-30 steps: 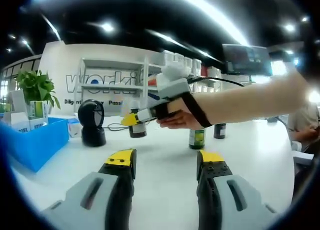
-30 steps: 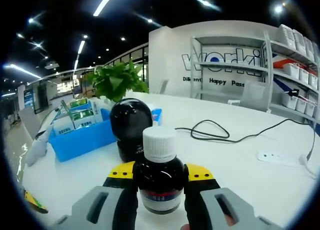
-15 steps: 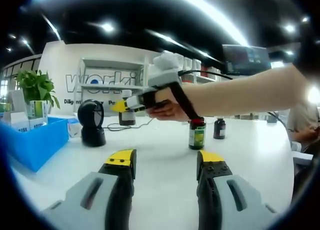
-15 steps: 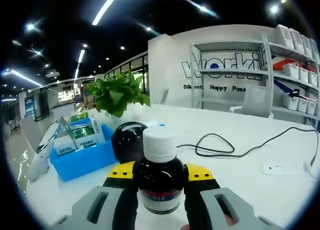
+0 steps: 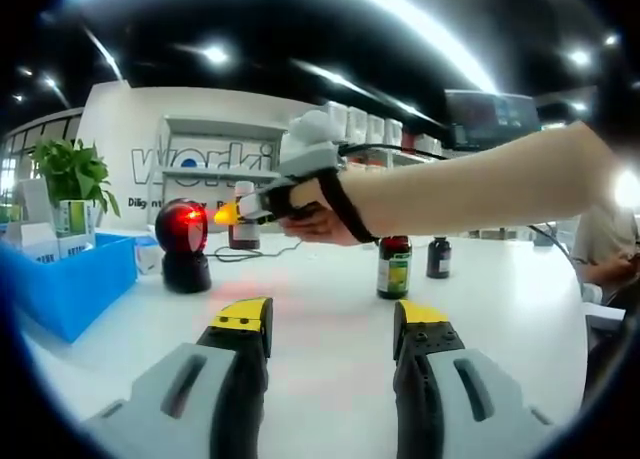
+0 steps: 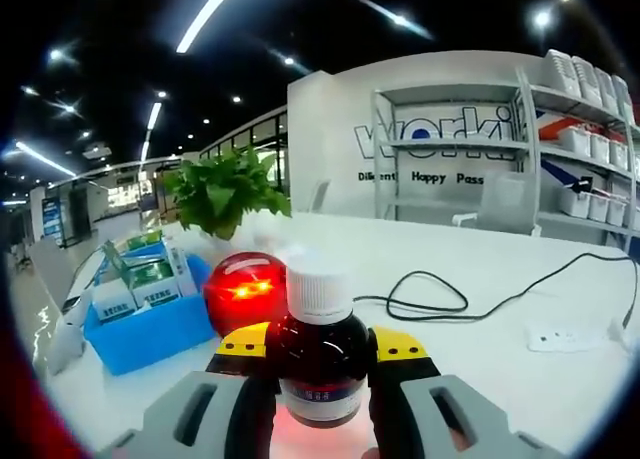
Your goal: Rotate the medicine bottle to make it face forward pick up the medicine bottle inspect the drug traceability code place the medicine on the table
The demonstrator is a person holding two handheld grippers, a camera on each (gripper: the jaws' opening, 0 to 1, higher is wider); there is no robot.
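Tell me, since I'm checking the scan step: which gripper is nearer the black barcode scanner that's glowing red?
Right. The right gripper holds the medicine bottle just in front of the scanner. The left gripper hangs open over the table, well back from the scanner.

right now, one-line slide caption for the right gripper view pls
Right gripper holds a dark brown white-capped medicine bottle up to the round black scanner, glowing red.

The left gripper [image 5: 330, 324] rests low with its jaws spread apart and nothing between them, while the right gripper [image 6: 322, 351], carried on a bare forearm [image 5: 470, 189] stretched across the left gripper view, has its jaws clamped on a bottle [image 6: 320, 364].
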